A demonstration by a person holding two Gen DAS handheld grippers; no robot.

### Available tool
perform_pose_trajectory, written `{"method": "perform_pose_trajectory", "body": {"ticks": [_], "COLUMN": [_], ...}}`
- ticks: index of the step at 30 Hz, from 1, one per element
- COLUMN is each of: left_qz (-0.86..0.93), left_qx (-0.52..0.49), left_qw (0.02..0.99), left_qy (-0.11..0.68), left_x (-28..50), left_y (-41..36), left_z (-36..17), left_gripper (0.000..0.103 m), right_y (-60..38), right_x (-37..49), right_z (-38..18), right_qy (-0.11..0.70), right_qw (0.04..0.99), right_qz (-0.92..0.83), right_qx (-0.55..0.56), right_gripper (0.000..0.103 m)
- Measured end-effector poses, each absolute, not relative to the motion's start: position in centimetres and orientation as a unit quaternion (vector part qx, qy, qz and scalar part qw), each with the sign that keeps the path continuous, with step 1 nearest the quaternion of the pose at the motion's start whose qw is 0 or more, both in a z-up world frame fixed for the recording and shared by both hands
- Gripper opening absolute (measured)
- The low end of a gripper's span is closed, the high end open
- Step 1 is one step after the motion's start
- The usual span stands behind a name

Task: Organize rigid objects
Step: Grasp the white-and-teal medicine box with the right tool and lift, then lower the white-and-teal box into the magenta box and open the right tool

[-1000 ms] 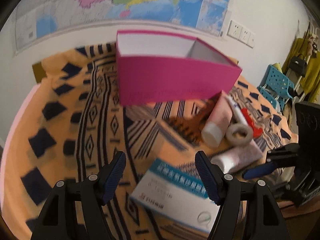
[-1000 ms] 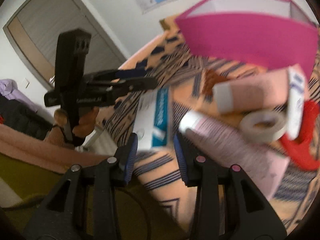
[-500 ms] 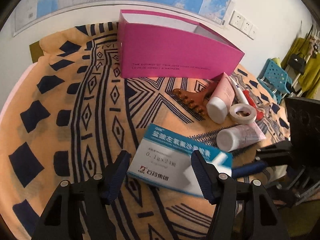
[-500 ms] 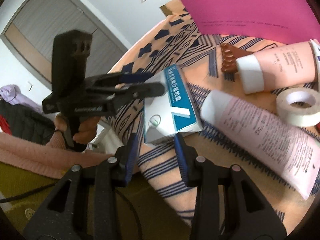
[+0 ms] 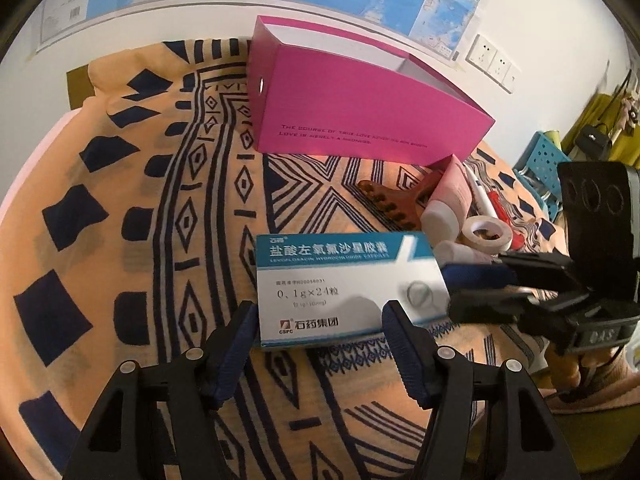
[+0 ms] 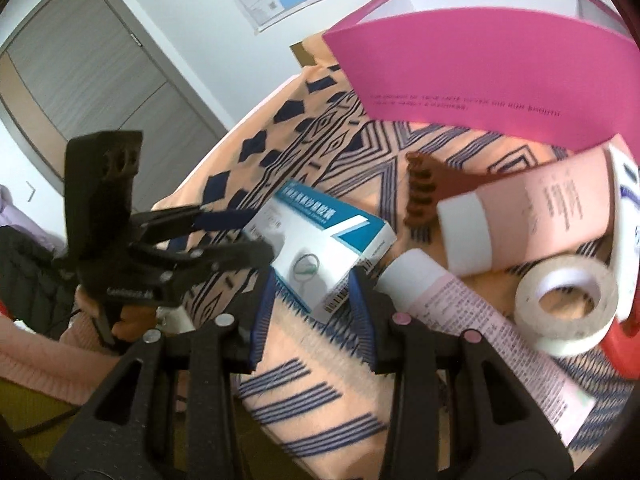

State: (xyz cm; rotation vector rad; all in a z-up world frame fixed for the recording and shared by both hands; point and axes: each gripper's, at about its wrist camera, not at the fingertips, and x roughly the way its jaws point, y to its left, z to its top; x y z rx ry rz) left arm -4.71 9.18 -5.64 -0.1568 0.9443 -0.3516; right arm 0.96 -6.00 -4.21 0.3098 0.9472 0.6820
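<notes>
Your left fingers stand wide apart, one pad at each lower corner of the pill box; whether the pads touch its edges you cannot tell. Nothing is gripped. Your right fingers are also parted, straddling the box's barcode end, tips right beside its sides; contact not clear.

- Box lies flat on the patterned cloth of the desk, label up, between both sets of fingers, which come at it from different sides.
- Ahead of the left fingers, past the box: open pink carton, upright on the cloth.
- Right of the left fingers: brown comb, pink tube, tape roll, crowded close together.
- Just right of the right fingers: pale tube, its cap near the box's corner; tape roll beyond it.
</notes>
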Motion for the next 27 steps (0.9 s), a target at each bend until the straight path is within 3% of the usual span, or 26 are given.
{"method": "perform_pose_trajectory", "body": {"ticks": [23, 24, 26, 27], "left_qz": [-0.149, -0.150, -0.154, -0.153], "left_qx": [-0.106, -0.104, -0.100, -0.097], "left_qw": [0.869, 0.868, 0.865, 0.865], "left_qy": [0.461, 0.462, 0.468, 0.469], "left_x": [-3.2, -3.2, -3.1, -3.1], "left_y": [10.6, 10.5, 10.2, 10.1], "left_z": [-5.8, -5.9, -6.1, -6.1], "left_gripper": [0.065, 0.064, 0.052, 0.052], "right_y": [-4.7, -4.7, -4.8, -4.8], "right_x": [4.0, 4.0, 4.1, 4.2], "right_z": [-4.1, -4.2, -4.3, -4.4], "right_qy": [0.485, 0.486, 0.486, 0.487], "right_qw": [0.831, 0.831, 0.831, 0.829], "right_qz": [0.257, 0.257, 0.255, 0.259], "right_qx": [0.086, 0.085, 0.089, 0.094], "right_gripper": [0.041, 0.042, 0.042, 0.046]}}
